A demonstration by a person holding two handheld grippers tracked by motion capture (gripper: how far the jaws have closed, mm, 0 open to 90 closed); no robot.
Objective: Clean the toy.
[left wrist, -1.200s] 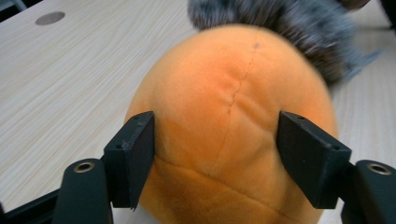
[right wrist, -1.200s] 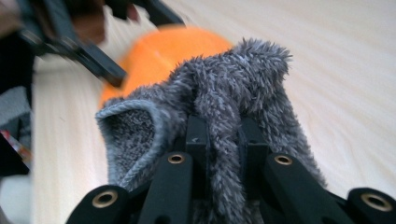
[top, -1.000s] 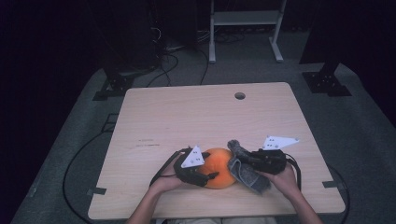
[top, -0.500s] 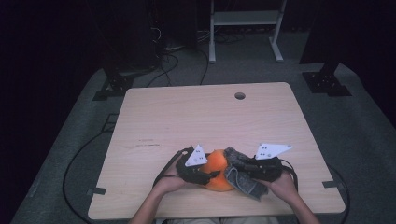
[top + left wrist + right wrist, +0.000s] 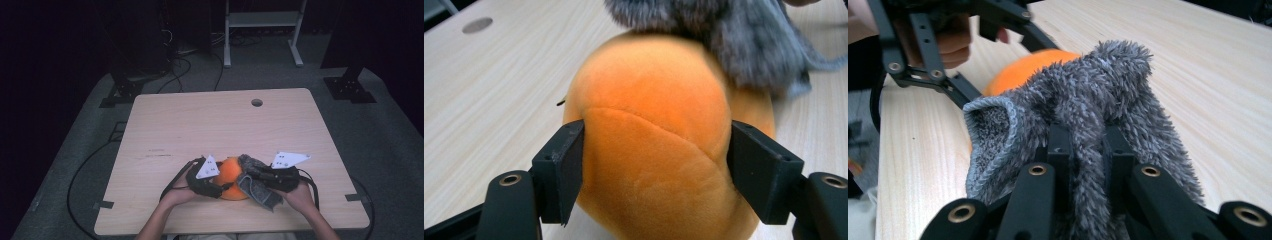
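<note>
Partly hidden under the grey fuzzy cloth (image 5: pixel 1083 115) pinched by the right hand-held gripper (image 5: pixel 1083 150), the orange plush ball (image 5: pixel 649 145) sits clasped in the left hand-held gripper (image 5: pixel 654 160).

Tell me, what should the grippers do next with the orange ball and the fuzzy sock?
Probably pull the sock further over the ball. The right gripper is shut on the sock, whose edge lies on the ball's top, and the left gripper, whose jaws have just been opening, holds the ball on the table.
</note>
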